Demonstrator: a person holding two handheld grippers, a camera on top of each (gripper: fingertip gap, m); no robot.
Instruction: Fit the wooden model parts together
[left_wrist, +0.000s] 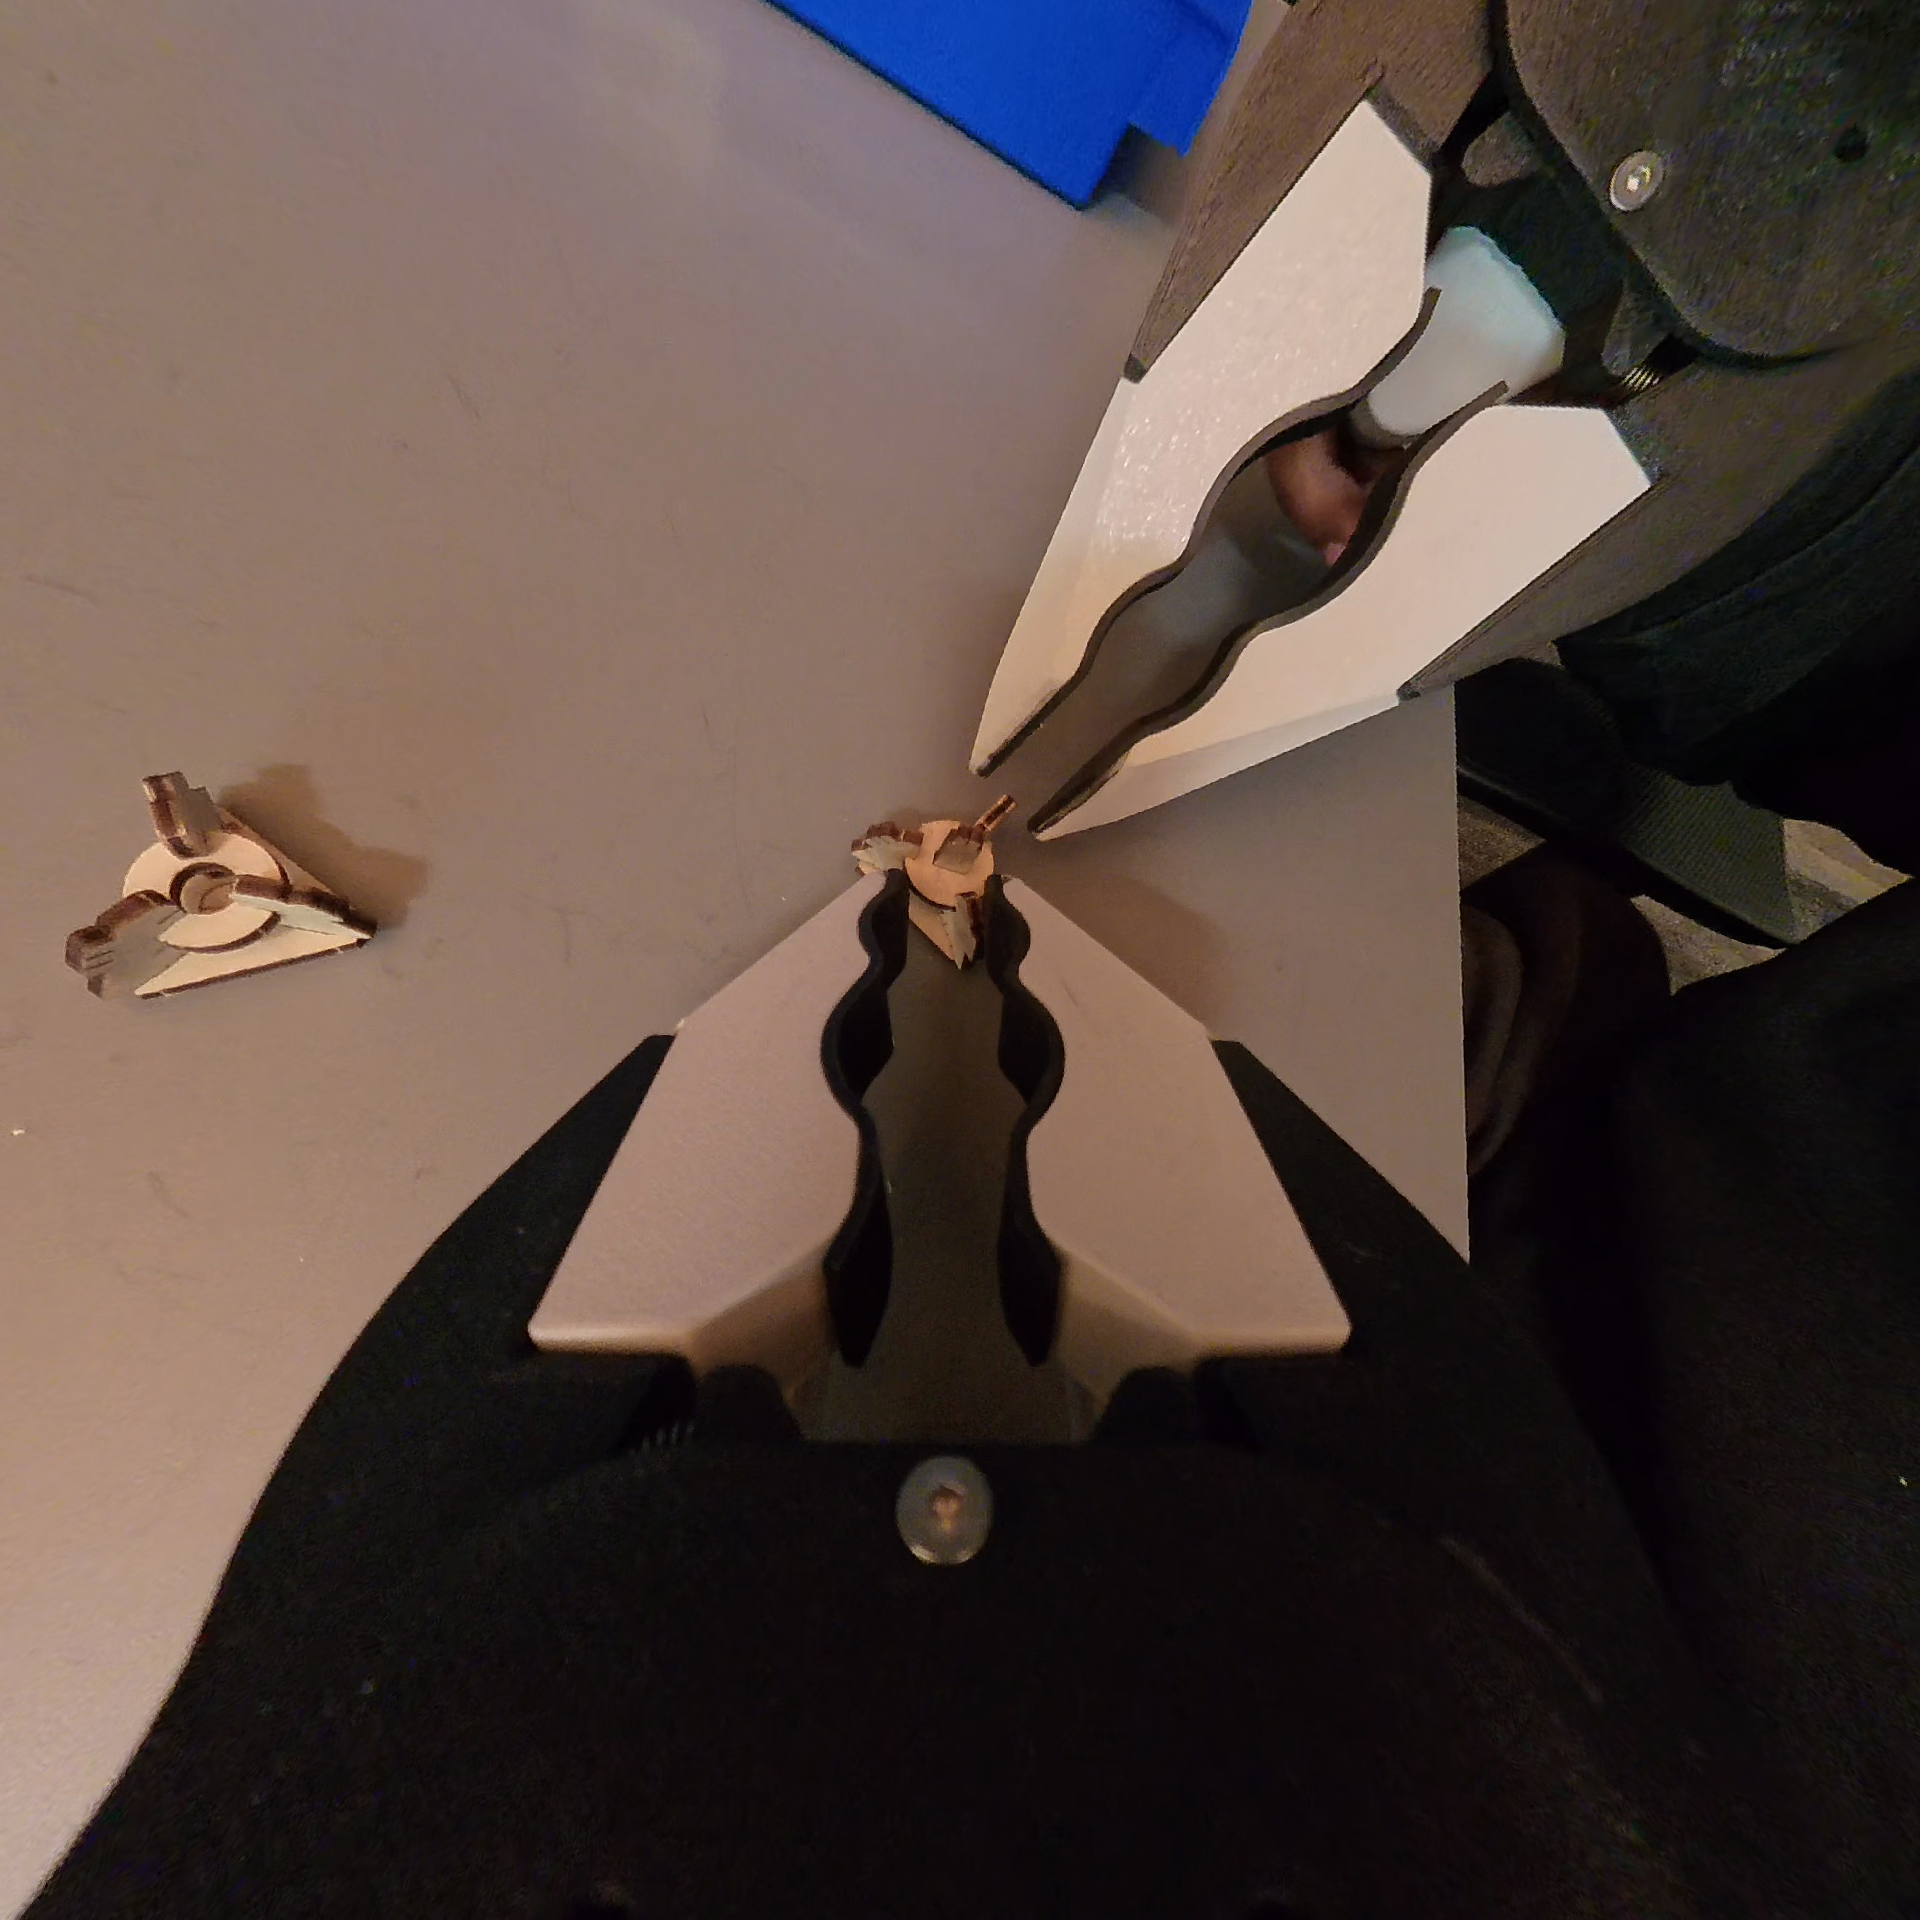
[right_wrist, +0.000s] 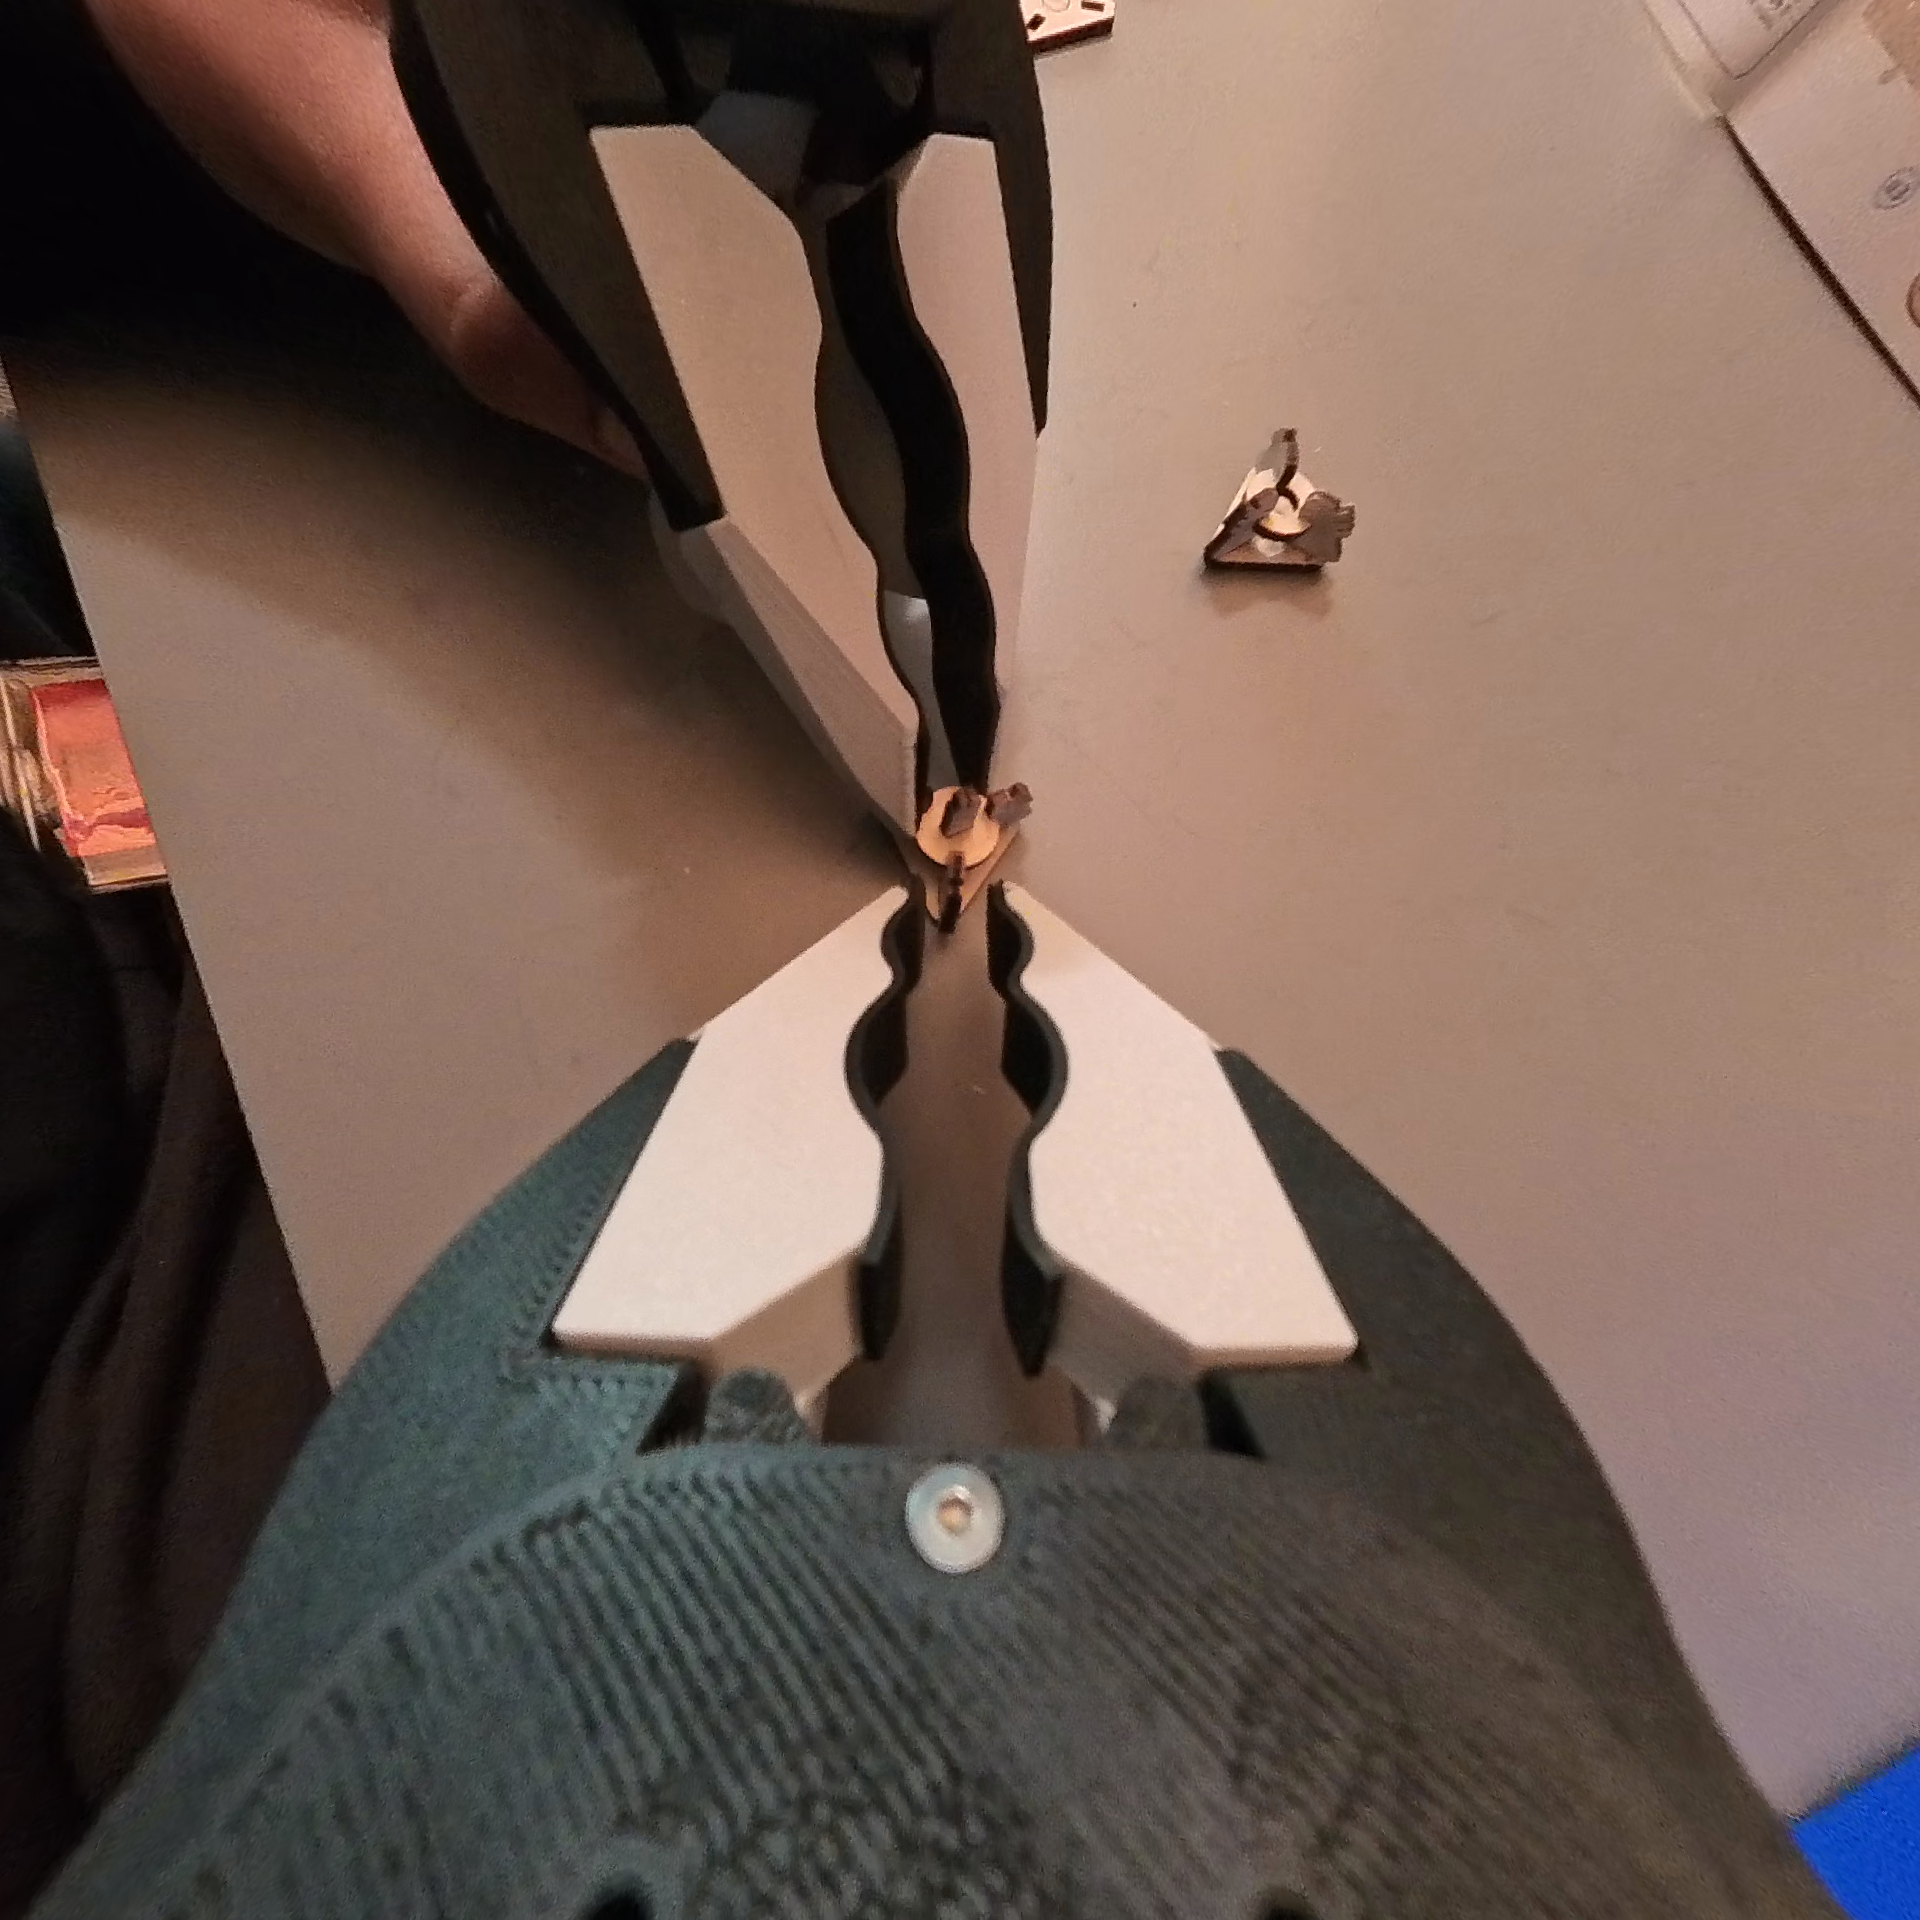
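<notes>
left wrist view shows the left claw (left_wrist: 940, 899) gripping a small wooden triangle piece (left_wrist: 940, 883), pads pressed on both sides; right claw (left_wrist: 1008, 800) is a bit open just beside its peg, no contact seen. only this view has the blue bin (left_wrist: 1039, 83). right wrist view adds a cardboard box (right_wrist: 1829, 187) and a hand (right_wrist: 488, 312). second wooden piece (left_wrist: 208, 904) lies well apart on the grey bench (left_wrist: 520, 468). room is dim; piece details hard to make out.
</notes>
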